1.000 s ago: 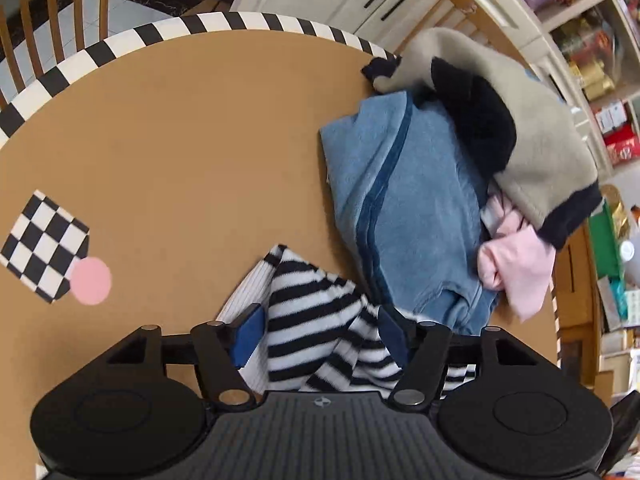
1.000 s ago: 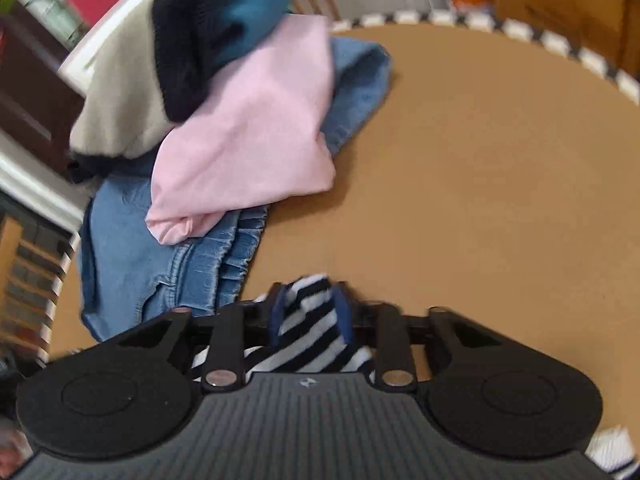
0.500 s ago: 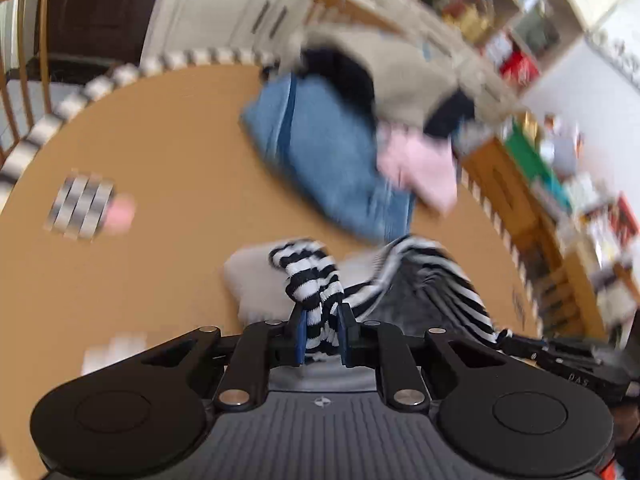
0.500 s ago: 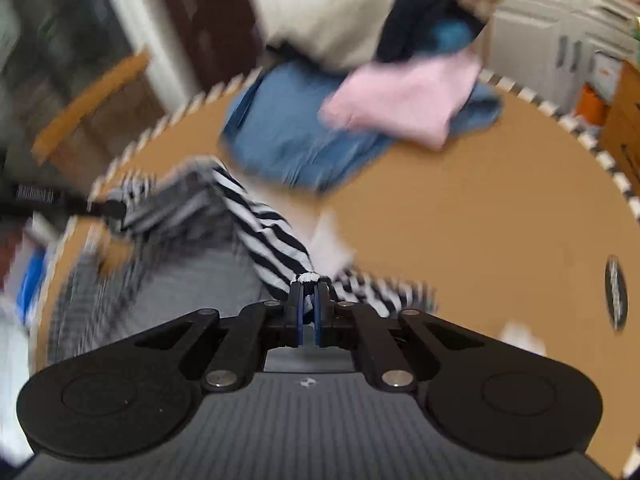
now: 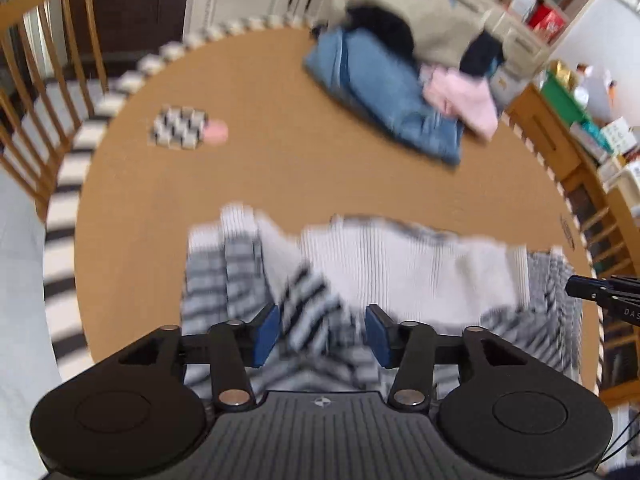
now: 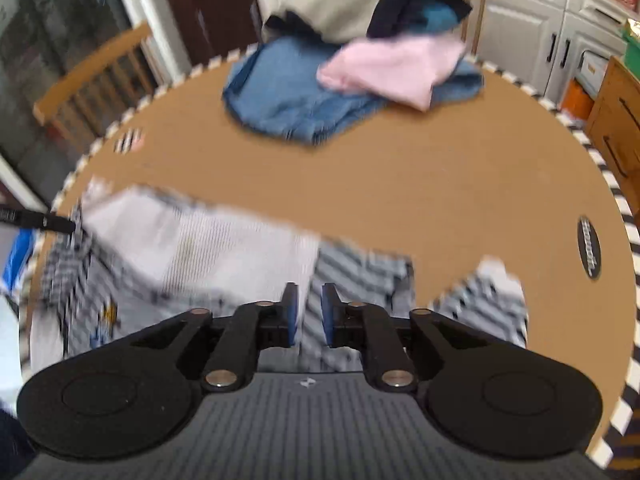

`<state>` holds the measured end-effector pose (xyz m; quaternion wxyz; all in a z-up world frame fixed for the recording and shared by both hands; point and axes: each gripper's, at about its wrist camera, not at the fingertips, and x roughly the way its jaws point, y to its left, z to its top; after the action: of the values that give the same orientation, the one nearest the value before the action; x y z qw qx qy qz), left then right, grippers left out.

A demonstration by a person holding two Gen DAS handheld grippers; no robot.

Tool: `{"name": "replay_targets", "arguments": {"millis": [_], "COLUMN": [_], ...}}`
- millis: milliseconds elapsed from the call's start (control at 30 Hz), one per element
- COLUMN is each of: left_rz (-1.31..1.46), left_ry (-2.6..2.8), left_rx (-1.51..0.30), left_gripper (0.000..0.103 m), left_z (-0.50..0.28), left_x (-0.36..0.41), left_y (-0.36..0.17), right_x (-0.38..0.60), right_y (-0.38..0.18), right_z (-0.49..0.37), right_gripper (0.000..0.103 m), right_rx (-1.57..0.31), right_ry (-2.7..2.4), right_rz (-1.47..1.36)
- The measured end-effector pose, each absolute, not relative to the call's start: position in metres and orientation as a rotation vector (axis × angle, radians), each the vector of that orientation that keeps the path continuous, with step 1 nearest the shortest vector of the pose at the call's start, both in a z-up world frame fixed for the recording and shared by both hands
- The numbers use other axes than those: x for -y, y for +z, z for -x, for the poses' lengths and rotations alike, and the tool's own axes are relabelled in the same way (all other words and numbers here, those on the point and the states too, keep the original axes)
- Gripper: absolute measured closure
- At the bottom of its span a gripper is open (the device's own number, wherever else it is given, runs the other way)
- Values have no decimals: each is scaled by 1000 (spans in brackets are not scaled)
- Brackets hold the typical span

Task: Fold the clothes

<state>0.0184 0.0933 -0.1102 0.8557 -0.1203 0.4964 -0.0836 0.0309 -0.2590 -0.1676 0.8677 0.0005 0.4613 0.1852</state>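
Observation:
A black-and-white striped garment [image 5: 400, 268] lies spread, motion-blurred, across the near part of the round brown table [image 5: 280, 184]. My left gripper [image 5: 322, 334] hovers over its left part. Its jaws are opening, and the blue pads [image 5: 266, 332] stand well apart with striped cloth below them, not pinched. In the right wrist view the same garment [image 6: 200, 248] fills the lower left. My right gripper [image 6: 309, 316] is above its right part. Its jaws are opening with a narrow gap, and the pads [image 6: 290, 316] are clear of the cloth seen through it.
At the far side lies a pile: blue jeans [image 5: 384, 92], a pink piece [image 5: 460, 100] and a beige-and-black sweater [image 5: 432, 28]. A checkered marker [image 5: 180, 128] sits far left. Wooden chairs [image 5: 40, 80] and shelves ring the table's striped rim [image 5: 64, 208].
Both grippers, shut on bunched striped cloth half a second ago, have opened. The garment has dropped out flat and wide across the near table, white ribbed side showing.

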Motion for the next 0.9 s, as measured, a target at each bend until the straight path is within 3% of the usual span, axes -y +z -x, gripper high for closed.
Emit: {"name": "replay_targets", "arguments": {"millis": [300,333,400,433,567,900], "left_rz": [236,241,243,247,217,271], "left_ry": [-153,-152,-143,-144,-145,-183], "left_rx": [-1061,-1059,-1060,-1055,-1030,-867], "left_gripper": [48,47,48,52,94,98], "left_z": [-50,-51,-54,-55,-55,-56], "left_x": [-98,-98,-99,-99,-96,-94], "left_y": [-132,-133,-136,-138,-138,-90], "right_x": [233,233,233,232,233,247], "right_y": [-209,-210,-210,-208,-202,-158], "right_z": [-58,-56,-54,-53,-52,-61], "right_gripper": [75,76,91,94,99,100], "right_rx": [-1038,-1037,-1036,-1030,-1005,-871], "right_ry": [356,352,356,357,356,331], "right_rz": [-80,-81,-77,-76,-66,-26]}}
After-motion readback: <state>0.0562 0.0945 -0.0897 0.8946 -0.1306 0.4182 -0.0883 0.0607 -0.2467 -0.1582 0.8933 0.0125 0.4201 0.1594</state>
